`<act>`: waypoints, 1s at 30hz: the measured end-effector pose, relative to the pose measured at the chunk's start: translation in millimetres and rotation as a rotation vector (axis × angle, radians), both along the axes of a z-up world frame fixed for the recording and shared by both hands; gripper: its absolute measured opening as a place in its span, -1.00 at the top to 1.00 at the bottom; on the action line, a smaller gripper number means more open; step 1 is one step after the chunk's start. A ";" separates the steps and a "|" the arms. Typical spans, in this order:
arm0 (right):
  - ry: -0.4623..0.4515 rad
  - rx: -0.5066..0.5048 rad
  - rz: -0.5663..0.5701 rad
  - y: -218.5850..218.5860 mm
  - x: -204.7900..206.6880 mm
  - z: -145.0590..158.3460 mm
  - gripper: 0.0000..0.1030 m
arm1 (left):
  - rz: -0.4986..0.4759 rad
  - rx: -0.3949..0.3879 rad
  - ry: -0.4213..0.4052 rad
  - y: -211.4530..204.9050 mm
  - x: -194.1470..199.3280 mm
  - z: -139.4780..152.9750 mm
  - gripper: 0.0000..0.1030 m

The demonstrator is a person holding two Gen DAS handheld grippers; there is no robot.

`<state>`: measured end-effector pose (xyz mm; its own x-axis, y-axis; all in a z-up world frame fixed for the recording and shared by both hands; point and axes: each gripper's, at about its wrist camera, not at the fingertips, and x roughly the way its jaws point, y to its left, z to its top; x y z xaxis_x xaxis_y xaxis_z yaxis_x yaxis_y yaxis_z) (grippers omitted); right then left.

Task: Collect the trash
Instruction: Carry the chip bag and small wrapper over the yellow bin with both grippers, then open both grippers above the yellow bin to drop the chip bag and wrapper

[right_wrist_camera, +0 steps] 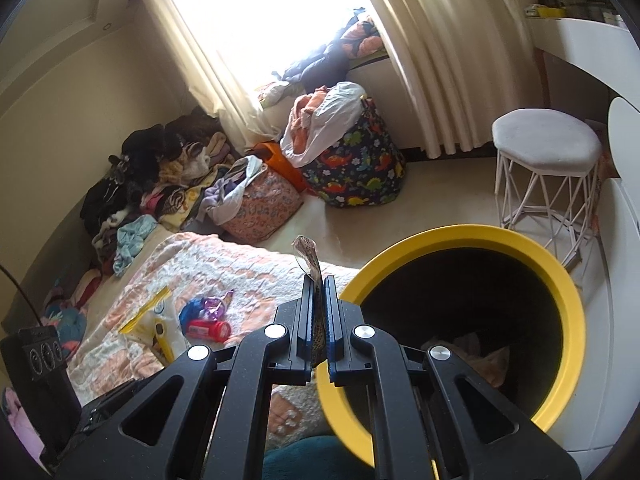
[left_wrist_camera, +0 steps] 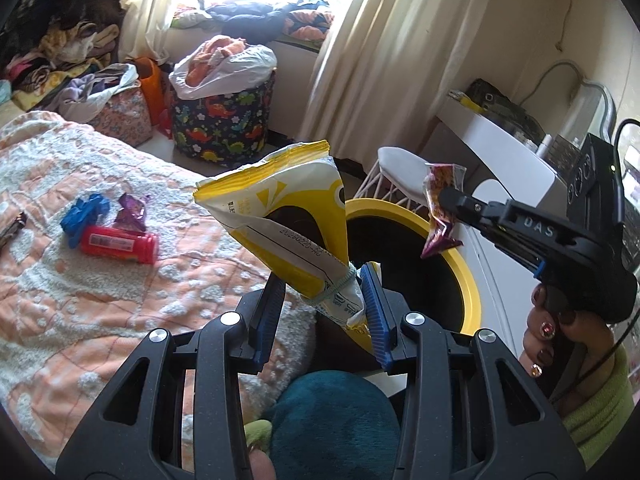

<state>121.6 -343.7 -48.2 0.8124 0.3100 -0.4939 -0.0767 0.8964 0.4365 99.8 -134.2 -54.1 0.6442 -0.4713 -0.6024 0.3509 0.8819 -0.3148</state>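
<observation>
My left gripper [left_wrist_camera: 324, 280] is shut on the tied end of a yellow and white snack bag [left_wrist_camera: 288, 216], held up beside the yellow-rimmed bin [left_wrist_camera: 468, 280]. My right gripper [right_wrist_camera: 319, 280] is shut on a small pink and purple wrapper [right_wrist_camera: 308, 256], seen in the left wrist view [left_wrist_camera: 440, 208] hanging over the bin's rim. The bin [right_wrist_camera: 560, 280] is dark inside with some trash at the bottom. On the bed lie a red tube [left_wrist_camera: 120, 244], a blue wrapper [left_wrist_camera: 84, 212] and a purple wrapper [left_wrist_camera: 132, 212]; they also show in the right wrist view [right_wrist_camera: 208, 320].
The orange and white bedspread [left_wrist_camera: 80, 300] fills the left. A white stool [right_wrist_camera: 544, 160] and a white desk [left_wrist_camera: 508, 148] stand behind the bin. A dinosaur-print basket [left_wrist_camera: 224, 120] and piles of clothes [right_wrist_camera: 160, 184] sit by the curtained window.
</observation>
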 end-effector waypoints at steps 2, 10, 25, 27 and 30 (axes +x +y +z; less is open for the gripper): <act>-0.002 -0.003 -0.014 -5.0 -0.9 -1.0 0.90 | -0.011 0.004 -0.002 -5.9 -0.4 -0.4 0.39; -0.003 -0.019 -0.079 -23.4 -4.1 -5.0 0.90 | -0.064 0.017 0.000 -25.3 -1.0 -3.6 0.39; 0.038 0.002 -0.188 -62.1 -3.1 -22.8 0.90 | -0.158 0.058 0.014 -68.3 4.2 -15.4 0.39; 0.047 0.003 -0.199 -65.0 -2.7 -26.0 0.90 | -0.171 0.063 0.020 -74.2 4.2 -18.3 0.39; 0.058 0.007 -0.211 -69.2 -2.0 -30.7 0.90 | -0.190 0.074 0.025 -81.3 4.0 -22.7 0.39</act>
